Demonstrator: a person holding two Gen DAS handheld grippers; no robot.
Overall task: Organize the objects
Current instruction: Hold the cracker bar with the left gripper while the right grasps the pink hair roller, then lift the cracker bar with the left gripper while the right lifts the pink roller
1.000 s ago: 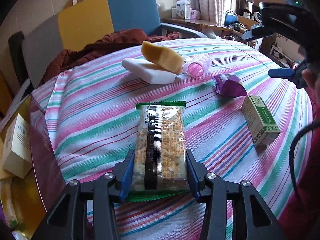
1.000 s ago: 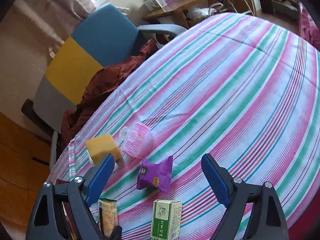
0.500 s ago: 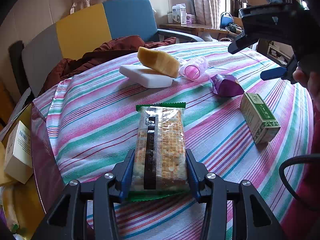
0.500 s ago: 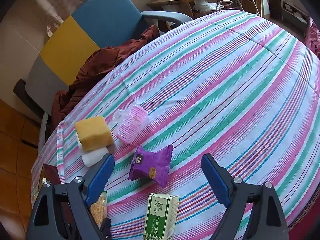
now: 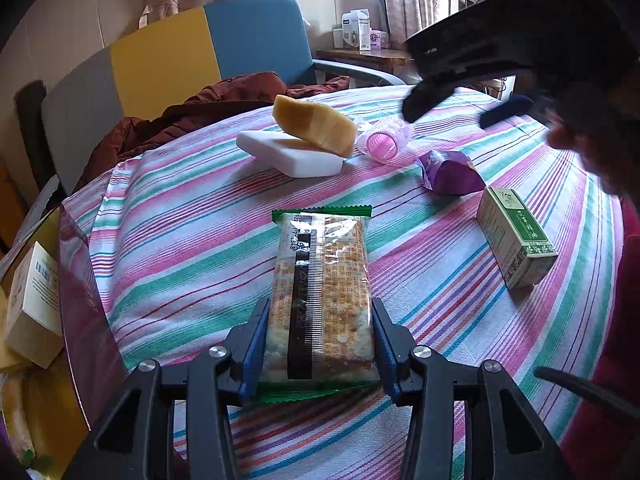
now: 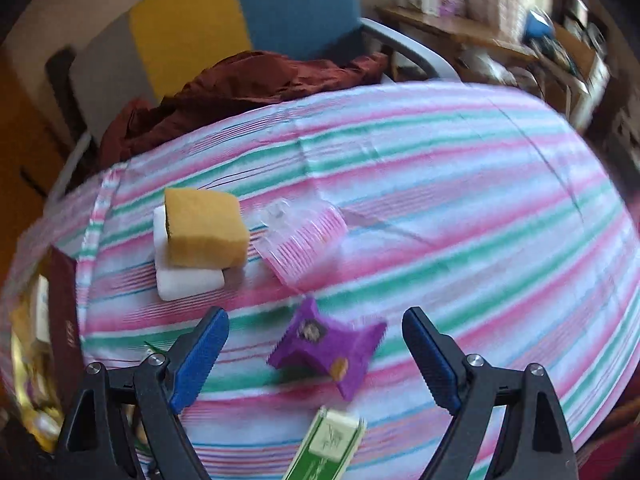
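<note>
Since a second ago the right gripper [image 6: 316, 356] has swung across the table and rolled, so its view now tilts and blurs, with the purple packet [image 6: 328, 350] lying between its wide-spread blue pads [image 6: 200, 354], untouched. Nothing is held there. The left gripper [image 5: 318, 344] has stayed put, its pads [image 5: 256, 344] pressed against both long sides of the cracker pack [image 5: 320, 296], which lies flat on the striped tablecloth [image 5: 180, 248].

That pack is a clear wrapper with green crimped ends, pale crackers inside and a dark band down its length. Only the left view shows it whole; the right view gives just a green sliver by its left finger.

From the left, the green box [image 5: 516, 244] lies well right of the pack, and the purple packet [image 5: 450, 172] sits beyond it. A yellow sponge [image 5: 314, 126] leans on a white block [image 5: 290, 156], with a pink roller [image 5: 386, 140] just beside them. The right view shows the sponge [image 6: 204, 232] from above, resting on the block [image 6: 186, 276], and the roller [image 6: 300, 240] near it, but only one end of the green box [image 6: 328, 444]. At the table's left edge sits a dark red box wall [image 5: 80, 300].
</note>
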